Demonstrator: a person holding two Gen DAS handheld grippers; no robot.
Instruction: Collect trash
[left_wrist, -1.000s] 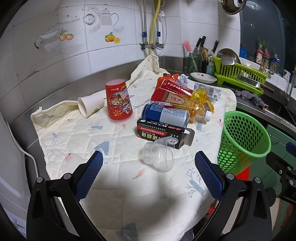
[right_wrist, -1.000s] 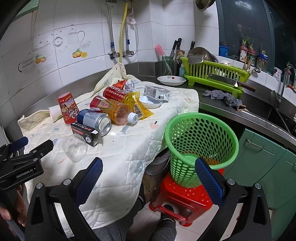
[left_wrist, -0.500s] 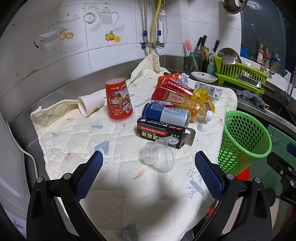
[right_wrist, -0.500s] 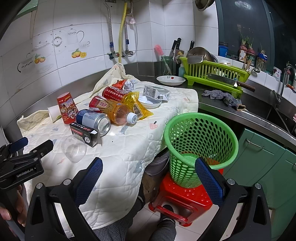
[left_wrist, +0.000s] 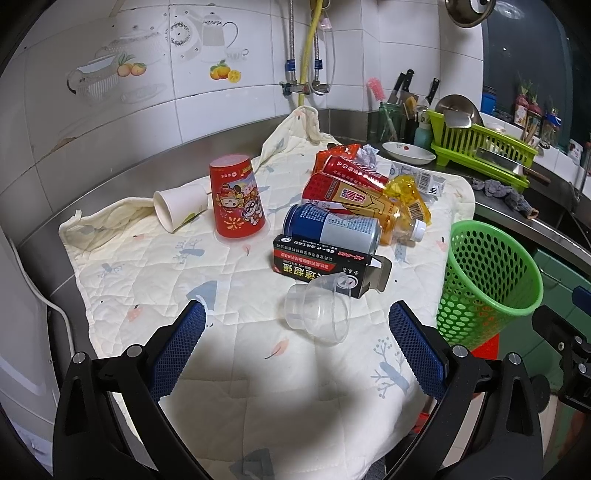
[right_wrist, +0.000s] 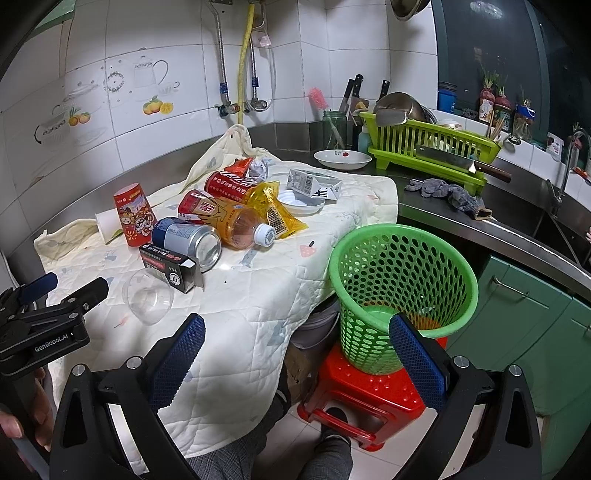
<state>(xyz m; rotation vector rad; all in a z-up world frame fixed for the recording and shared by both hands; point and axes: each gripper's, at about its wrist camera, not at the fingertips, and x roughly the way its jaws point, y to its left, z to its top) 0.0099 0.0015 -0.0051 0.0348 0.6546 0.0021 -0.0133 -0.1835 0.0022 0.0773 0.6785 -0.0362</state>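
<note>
Trash lies on a quilted cream cloth (left_wrist: 155, 280): a clear plastic cup (left_wrist: 318, 312) on its side, a black carton (left_wrist: 325, 266), a blue-silver can (left_wrist: 332, 230), an orange drink bottle (left_wrist: 373, 214), a red paper cup (left_wrist: 236, 201) upside down and a white paper cup (left_wrist: 179, 208) on its side. My left gripper (left_wrist: 297, 328) is open and empty, just short of the clear cup. My right gripper (right_wrist: 297, 332) is open and empty, in the air off the cloth's edge, beside the green basket (right_wrist: 402, 291). The basket also shows in the left wrist view (left_wrist: 487, 280).
The basket stands on a red stool (right_wrist: 365, 398) beside the counter. A green dish rack (right_wrist: 428, 155), a cleaver (right_wrist: 461, 166), a white dish (right_wrist: 341, 159) and a grey rag (right_wrist: 450, 194) sit on the steel counter behind. Tiled walls and pipes (right_wrist: 240, 62) stand at the back.
Both views have shifted only slightly; the grippers stay open and nothing on the cloth has moved.
</note>
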